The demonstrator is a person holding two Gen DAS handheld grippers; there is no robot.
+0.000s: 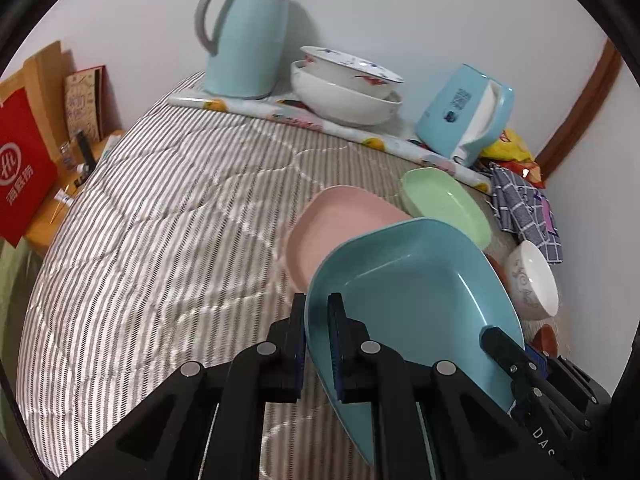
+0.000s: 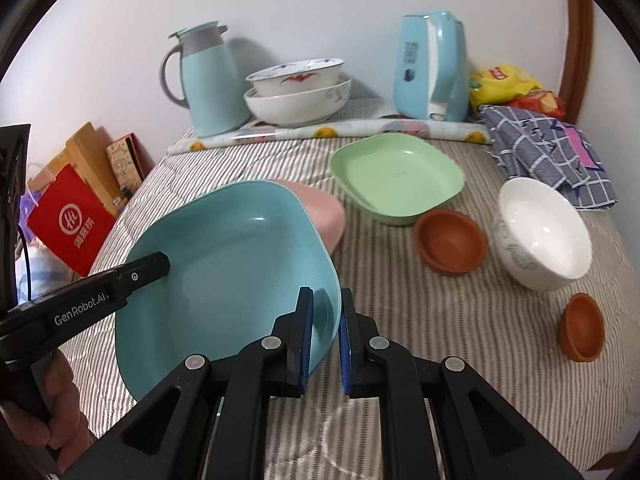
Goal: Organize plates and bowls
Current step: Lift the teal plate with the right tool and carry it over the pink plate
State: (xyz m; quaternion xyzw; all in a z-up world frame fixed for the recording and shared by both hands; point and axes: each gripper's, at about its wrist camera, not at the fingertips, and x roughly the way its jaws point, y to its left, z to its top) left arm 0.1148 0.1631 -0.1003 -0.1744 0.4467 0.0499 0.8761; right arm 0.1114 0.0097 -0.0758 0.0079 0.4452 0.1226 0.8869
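Observation:
A blue square plate (image 1: 412, 280) (image 2: 236, 264) hangs tilted above the striped cloth, held from both sides. My left gripper (image 1: 316, 320) (image 2: 160, 266) is shut on its left rim and my right gripper (image 2: 326, 312) (image 1: 496, 338) is shut on its right rim. Just beyond it lies a pink plate (image 1: 340, 224) (image 2: 324, 212), partly hidden by the blue one. A green plate (image 1: 444, 204) (image 2: 396, 176) sits farther back. A white bowl (image 2: 540, 232) (image 1: 532, 280) and two small brown bowls (image 2: 450, 240) (image 2: 582, 326) stand on the right.
Two stacked white bowls (image 2: 298, 90) (image 1: 344, 88), a teal jug (image 1: 248, 36) (image 2: 208, 80) and a blue tissue holder (image 2: 432, 64) line the back wall. A checked cloth (image 2: 548, 152) lies at the right. A red bag (image 2: 70, 220) stands left of the table. A hand (image 2: 52, 396) grips the left tool.

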